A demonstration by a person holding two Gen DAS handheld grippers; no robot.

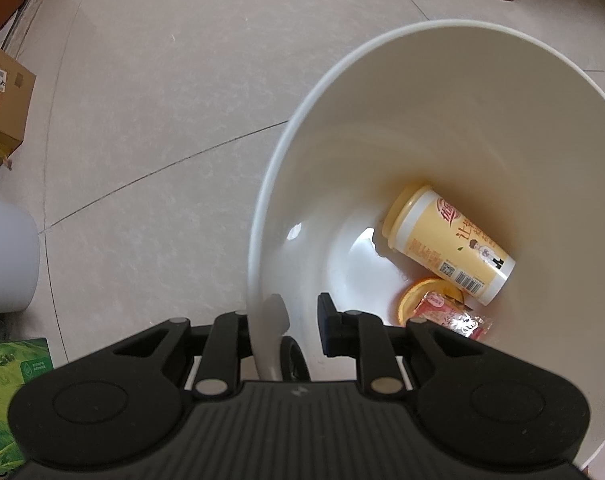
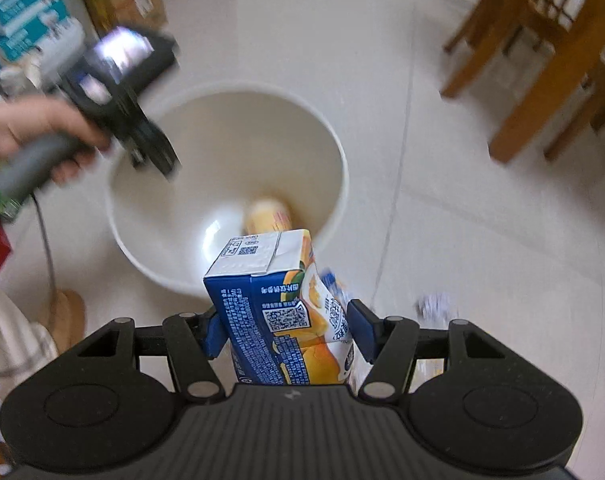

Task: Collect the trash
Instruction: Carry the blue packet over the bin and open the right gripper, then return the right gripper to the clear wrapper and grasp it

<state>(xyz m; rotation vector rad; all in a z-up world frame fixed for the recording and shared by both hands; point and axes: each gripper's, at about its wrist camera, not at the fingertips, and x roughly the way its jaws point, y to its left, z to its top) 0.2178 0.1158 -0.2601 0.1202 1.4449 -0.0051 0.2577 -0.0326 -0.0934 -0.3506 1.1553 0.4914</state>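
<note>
A white trash bin [image 1: 442, 92] stands on the tiled floor. Inside it lie a yellow drink cup [image 1: 446, 240], an orange slice [image 1: 418, 292] and a red snack wrapper [image 1: 454, 314]. My left gripper [image 1: 290, 320] straddles the bin's near rim, one finger outside and one inside, with a gap showing beside the inner finger. In the right wrist view the bin [image 2: 142, 248] lies just ahead, and a hand holds the left gripper [image 2: 154, 160] over its left rim. My right gripper [image 2: 286, 328] is shut on a blue and orange juice carton [image 2: 270, 312], held just short of the bin.
A crumpled white paper [image 2: 434, 306] lies on the floor to the right of the bin. Wooden chairs [image 2: 542, 60] stand at the far right. Cardboard boxes [image 1: 2, 100] and a green carton [image 1: 10, 392] line the left side. A slippered foot [image 2: 66, 316] is near the bin.
</note>
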